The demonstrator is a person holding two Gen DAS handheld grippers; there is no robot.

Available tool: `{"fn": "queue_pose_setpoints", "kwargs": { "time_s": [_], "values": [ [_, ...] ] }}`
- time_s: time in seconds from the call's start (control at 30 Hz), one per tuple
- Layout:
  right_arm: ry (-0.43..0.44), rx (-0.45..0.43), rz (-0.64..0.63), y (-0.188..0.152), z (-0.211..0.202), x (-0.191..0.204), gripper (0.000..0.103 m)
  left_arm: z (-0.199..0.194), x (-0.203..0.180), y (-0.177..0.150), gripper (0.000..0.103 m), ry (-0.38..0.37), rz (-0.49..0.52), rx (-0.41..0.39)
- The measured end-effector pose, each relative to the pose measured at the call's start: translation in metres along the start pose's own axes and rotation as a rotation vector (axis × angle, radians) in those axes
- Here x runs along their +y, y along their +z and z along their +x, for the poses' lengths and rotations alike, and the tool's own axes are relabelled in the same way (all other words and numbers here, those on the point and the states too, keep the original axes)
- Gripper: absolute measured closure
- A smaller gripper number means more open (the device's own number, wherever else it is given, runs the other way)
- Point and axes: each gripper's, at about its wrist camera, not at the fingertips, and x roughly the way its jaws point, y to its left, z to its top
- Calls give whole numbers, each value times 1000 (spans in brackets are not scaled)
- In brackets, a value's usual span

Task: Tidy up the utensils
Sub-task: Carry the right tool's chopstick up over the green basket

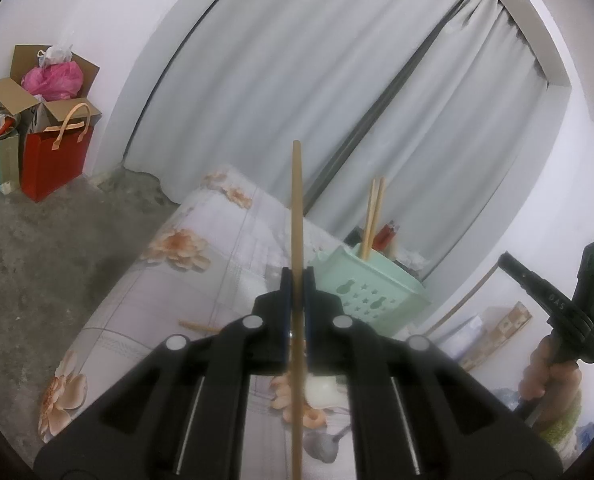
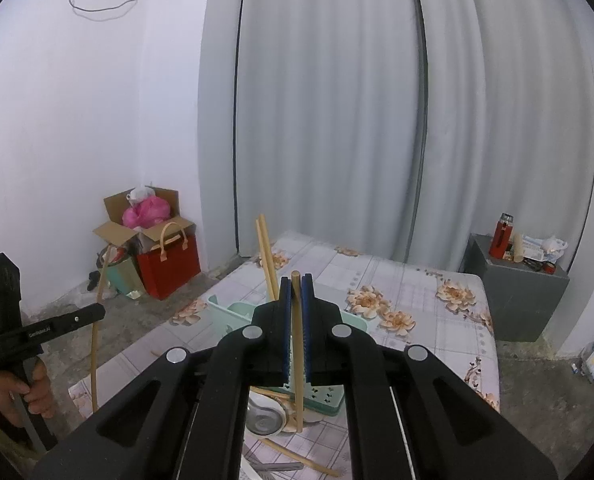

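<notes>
My left gripper [image 1: 297, 274] is shut on a long wooden chopstick [image 1: 297, 208] that runs upright through the jaws. Just right of it sits a mint green basket [image 1: 371, 294] with two chopsticks [image 1: 373, 216] standing in it. My right gripper [image 2: 295, 282] is shut on another chopstick [image 2: 297, 360], held upright above the same basket [image 2: 325, 394], where the two chopsticks [image 2: 267, 256] lean to the left. A metal bowl [image 2: 265, 416] and loose chopsticks [image 2: 301, 460] lie on the flowered tablecloth [image 2: 417, 292] below.
A metal spoon [image 1: 321, 444], a white dish [image 1: 321, 392] and one stray chopstick [image 1: 197, 326] lie on the table. A red bag [image 2: 169, 264] and cardboard box [image 2: 145, 216] stand on the floor at the left. A grey cabinet [image 2: 517, 296] with a red flask [image 2: 501, 236] stands at the right.
</notes>
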Motion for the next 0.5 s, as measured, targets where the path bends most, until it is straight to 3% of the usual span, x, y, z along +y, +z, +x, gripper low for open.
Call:
{"fn": "queue_pose_setpoints", "kwargs": {
  "time_s": [0.5],
  "values": [
    [0,-3,1,0,-1,-1,98,-1,-5,3,99,-18,11,-18]
  ]
}}
